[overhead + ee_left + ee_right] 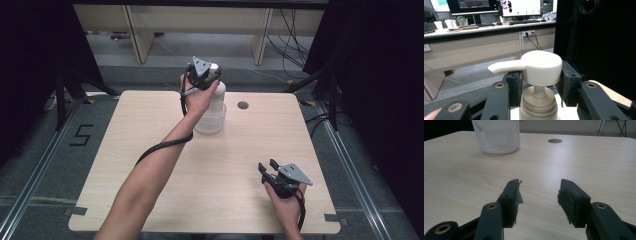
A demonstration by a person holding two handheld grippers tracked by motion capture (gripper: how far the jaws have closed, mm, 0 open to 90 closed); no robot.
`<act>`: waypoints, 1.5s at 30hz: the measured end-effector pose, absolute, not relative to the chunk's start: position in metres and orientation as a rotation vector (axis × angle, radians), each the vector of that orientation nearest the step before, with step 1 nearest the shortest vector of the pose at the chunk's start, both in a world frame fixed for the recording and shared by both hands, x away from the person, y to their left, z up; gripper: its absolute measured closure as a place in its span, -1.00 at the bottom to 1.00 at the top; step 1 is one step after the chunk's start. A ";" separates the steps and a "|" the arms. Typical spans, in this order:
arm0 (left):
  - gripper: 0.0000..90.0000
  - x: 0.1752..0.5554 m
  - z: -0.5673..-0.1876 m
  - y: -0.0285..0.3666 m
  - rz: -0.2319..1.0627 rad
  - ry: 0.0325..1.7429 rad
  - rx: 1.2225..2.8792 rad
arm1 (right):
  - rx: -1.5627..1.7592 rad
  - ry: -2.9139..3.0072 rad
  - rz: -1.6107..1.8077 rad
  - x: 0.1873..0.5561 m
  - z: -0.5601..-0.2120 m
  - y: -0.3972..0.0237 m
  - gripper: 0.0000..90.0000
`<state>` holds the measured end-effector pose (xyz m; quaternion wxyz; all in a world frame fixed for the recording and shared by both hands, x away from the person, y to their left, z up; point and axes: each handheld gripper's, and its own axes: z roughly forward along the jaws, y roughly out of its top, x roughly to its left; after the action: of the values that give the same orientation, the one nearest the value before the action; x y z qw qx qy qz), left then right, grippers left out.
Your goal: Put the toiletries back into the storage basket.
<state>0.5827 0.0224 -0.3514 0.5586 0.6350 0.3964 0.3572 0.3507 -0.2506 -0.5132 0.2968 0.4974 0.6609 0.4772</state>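
A white pump bottle [214, 111] with a ribbed clear base [496, 135] stands upright at the back middle of the wooden table [150, 165]. My left gripper [209, 76] is at the bottle's top. In the left gripper view its two pads press on either side of the round pump head [541, 66], and the spout points left, so the left gripper [540, 75] is shut on the head. My right gripper [267, 165] hovers low over the front right of the table. It is apart from the bottle, and the right gripper [540, 185] is open with nothing between its jaws.
A round cable hole [243, 105] sits in the table to the right of the bottle. Beyond the far edge are desk legs [140, 35] and loose cables [290, 35] on the floor. Black curtains flank both sides. A desk with monitors [521, 7] stands behind.
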 end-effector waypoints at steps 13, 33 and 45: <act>0.31 0.581 -0.364 0.021 0.829 0.938 1.518 | 1.325 1.761 1.272 0.351 -0.513 -0.250 0.14; 0.30 0.578 -0.367 0.023 0.836 0.959 1.530 | 1.280 1.777 1.263 0.353 -0.514 -0.251 0.13; 0.13 0.575 -0.365 0.026 0.796 0.994 1.540 | 1.289 1.777 1.273 0.352 -0.514 -0.250 0.11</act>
<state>0.5751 0.0258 -0.3655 0.5409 0.6481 0.4185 0.3351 0.3521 -0.2503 -0.5139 0.2972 0.4850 0.6686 0.4790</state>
